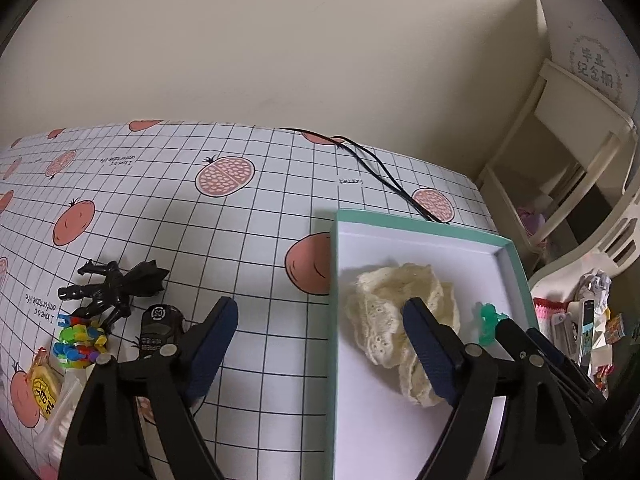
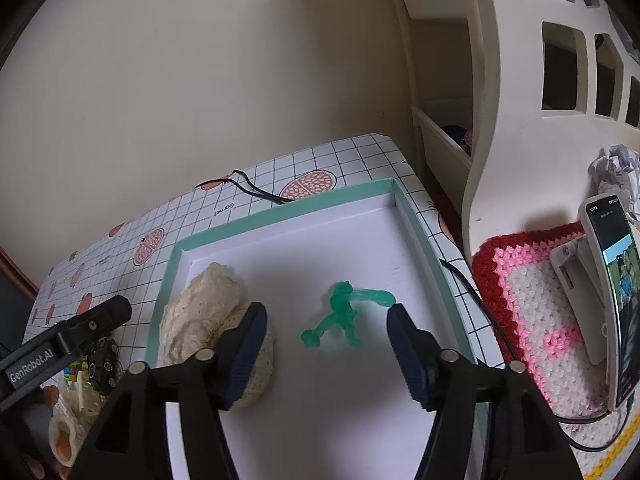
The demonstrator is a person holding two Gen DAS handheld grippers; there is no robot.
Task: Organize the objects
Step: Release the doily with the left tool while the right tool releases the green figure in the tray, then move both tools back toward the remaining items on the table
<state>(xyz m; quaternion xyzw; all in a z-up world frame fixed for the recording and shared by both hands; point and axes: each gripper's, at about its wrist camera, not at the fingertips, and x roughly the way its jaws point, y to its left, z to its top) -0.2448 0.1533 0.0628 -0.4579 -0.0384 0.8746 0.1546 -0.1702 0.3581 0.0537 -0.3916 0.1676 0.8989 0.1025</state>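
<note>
A shallow white box with a teal rim lies on the checked tablecloth. Inside it are a crumpled cream lace cloth and a small translucent green figure. My left gripper is open and straddles the box's left wall, one finger over the cloth, the other over the tablecloth. My right gripper is open just above the green figure and holds nothing. Left of the box lie a black dragon figure, a colourful bead toy and a black gadget.
A black cable runs across the table behind the box. A yellow packet lies at the near left. Right of the table stand a cream shelf unit, a red and pink crochet mat, a phone on a stand and crumpled paper.
</note>
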